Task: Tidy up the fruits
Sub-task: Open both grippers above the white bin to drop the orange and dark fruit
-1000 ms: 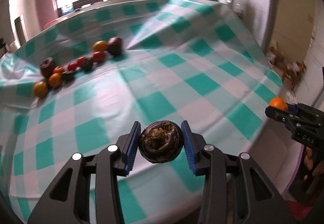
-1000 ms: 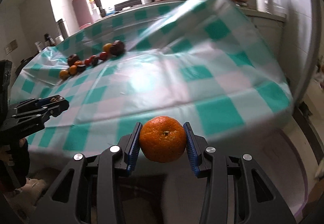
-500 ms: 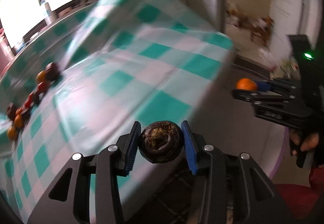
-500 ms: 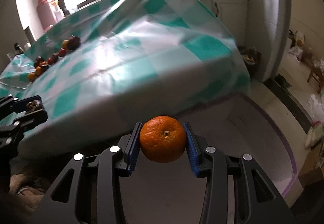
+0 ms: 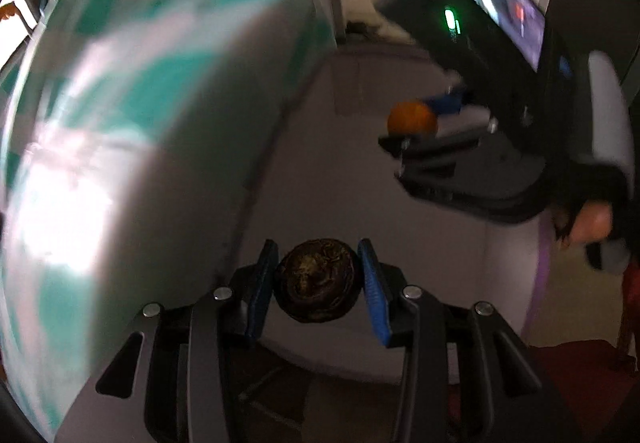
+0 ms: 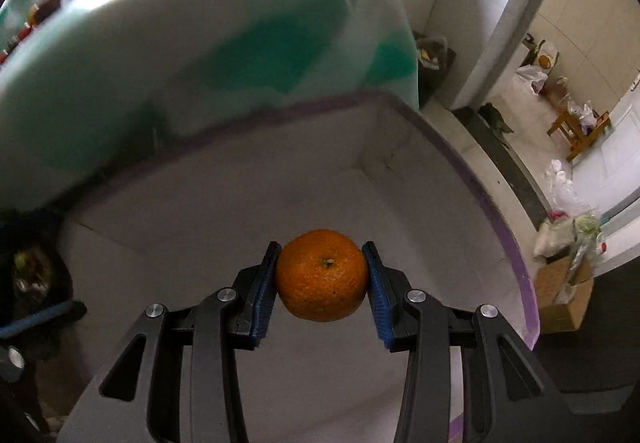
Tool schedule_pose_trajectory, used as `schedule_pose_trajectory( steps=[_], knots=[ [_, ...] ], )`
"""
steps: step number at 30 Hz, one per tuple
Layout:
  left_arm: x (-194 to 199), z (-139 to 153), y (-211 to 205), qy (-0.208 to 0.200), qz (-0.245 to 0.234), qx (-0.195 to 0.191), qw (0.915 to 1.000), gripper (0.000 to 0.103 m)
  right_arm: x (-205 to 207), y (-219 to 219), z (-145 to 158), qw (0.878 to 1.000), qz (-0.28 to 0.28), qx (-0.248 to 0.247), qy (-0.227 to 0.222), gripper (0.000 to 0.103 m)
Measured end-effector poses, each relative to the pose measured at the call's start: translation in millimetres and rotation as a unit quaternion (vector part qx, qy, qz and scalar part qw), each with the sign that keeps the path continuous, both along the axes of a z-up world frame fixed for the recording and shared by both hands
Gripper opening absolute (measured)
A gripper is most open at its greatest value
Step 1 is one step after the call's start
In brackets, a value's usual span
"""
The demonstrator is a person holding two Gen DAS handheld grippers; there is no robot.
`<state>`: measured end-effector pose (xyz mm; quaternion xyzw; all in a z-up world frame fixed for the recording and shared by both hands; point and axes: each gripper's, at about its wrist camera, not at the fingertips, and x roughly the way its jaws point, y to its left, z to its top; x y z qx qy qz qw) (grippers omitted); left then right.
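Checked green tablecloth (image 6: pixel 192 55) overhangs a grey, purple-rimmed bin (image 6: pixel 516 243) at twelve o'clock. Right gripper (image 6: pixel 322 281) clamps an orange (image 6: pixel 322 275) above it; left gripper (image 5: pixel 316 283) clamps a dark wrinkled fruit (image 5: pixel 316 279).

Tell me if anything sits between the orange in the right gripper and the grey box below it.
Nothing visible does. The right gripper holds the orange above the grey box, whose floor under it looks bare. The left gripper, holding a dark fruit, is off to one side.

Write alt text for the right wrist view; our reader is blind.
The right gripper clamps a round orange mandarin above an open grey box with a purple rim. A teal-and-white checked tablecloth hangs behind it.
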<state>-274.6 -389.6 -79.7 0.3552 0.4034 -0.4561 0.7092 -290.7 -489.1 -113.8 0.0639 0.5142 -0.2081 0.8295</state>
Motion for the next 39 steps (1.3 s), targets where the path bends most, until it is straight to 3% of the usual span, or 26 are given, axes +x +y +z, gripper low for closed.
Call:
schedule_pose_trajectory(
  steps=[5, 8, 11, 14, 17, 18, 20, 22, 23, 27, 31, 35, 39],
  knots=[
    [9, -43, -22, 0.023, -0.005, 0.042, 0.9988, 0.041, 25, -11, -33, 0.998, 0.016, -0.005, 0.064, 0.041],
    [17, -65, -28, 0.057, 0.007, 0.065, 0.9962, 0.041, 39, -11, -55, 0.995, 0.031, 0.006, 0.097, 0.041],
    [22, -80, -28, 0.061, 0.014, 0.085, 0.9944, 0.041, 47, -11, -77, 0.991, 0.040, 0.012, 0.129, 0.041],
    [27, -90, -27, 0.069, 0.020, 0.098, 0.9926, 0.042, 49, -10, -90, 0.988, 0.043, 0.025, 0.147, 0.041],
    [31, -94, -27, 0.075, 0.023, 0.099, 0.9921, 0.043, 47, -12, -88, 0.989, 0.040, 0.036, 0.135, 0.041],
    [33, -93, -30, 0.075, 0.021, 0.097, 0.9923, 0.046, 46, -12, -87, 0.990, 0.035, 0.038, 0.132, 0.041],
    [37, -87, -27, 0.073, 0.016, 0.089, 0.9933, 0.062, 44, -16, -86, 0.990, 0.025, 0.043, 0.129, 0.042],
    [36, -83, -27, 0.063, 0.016, 0.081, 0.9946, 0.073, 41, -21, -84, 0.991, 0.018, 0.051, 0.123, 0.059],
    [36, -81, -26, 0.060, 0.014, 0.075, 0.9953, 0.079, 39, -22, -81, 0.992, 0.014, 0.056, 0.115, 0.062],
    [28, -68, -26, 0.037, -0.004, 0.052, 0.9979, 0.080, 31, -31, -62, 0.994, -0.004, 0.067, 0.084, 0.063],
    [-3, -20, -13, -0.011, -0.058, -0.043, 0.9974, 0.080, 9, -48, -15, 0.997, -0.045, 0.057, 0.013, 0.065],
    [-14, 54, 28, -0.095, -0.069, -0.172, 0.9780, 0.094, -15, -44, 63, 0.991, -0.046, 0.043, -0.121, 0.068],
    [14, 109, 91, -0.124, -0.005, -0.250, 0.9603, 0.101, -32, 1, 139, 0.966, 0.008, 0.028, -0.256, 0.089]
  ],
)
